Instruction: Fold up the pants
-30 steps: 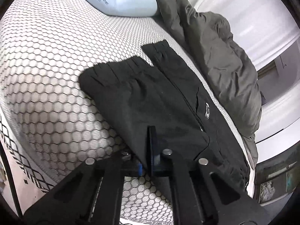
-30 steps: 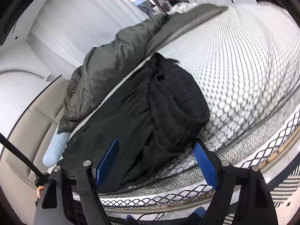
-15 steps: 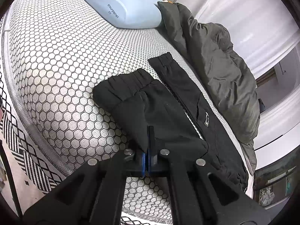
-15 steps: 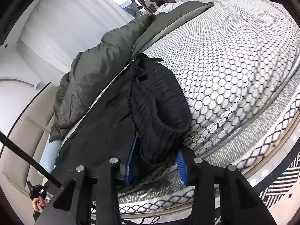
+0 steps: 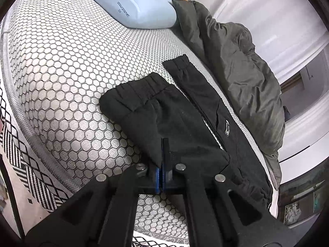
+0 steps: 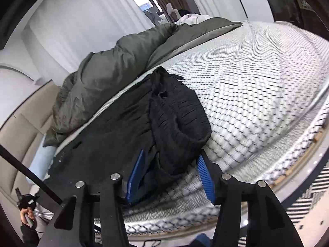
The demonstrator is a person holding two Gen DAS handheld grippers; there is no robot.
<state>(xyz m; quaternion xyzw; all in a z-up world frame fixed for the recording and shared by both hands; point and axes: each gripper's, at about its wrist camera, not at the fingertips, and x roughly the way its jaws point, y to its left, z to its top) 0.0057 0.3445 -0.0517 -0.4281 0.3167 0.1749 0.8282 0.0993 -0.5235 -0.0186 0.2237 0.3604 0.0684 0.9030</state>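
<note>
Gripping the near edge of the black pants [image 5: 164, 111] on the mattress [image 5: 61, 61], my left tongs [image 5: 163, 164] are closed; right tongs [image 6: 170, 177] gape around the bunched waistband [image 6: 178, 113]. Thin fabric may slip, spoiling the fold.

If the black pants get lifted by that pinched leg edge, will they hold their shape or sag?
Probably sag: the black pants lie limp and creased on the mattress, and the waistband bunches loosely. They look light; the left gripper pinches one edge. They may drag on the textured cover.
</note>
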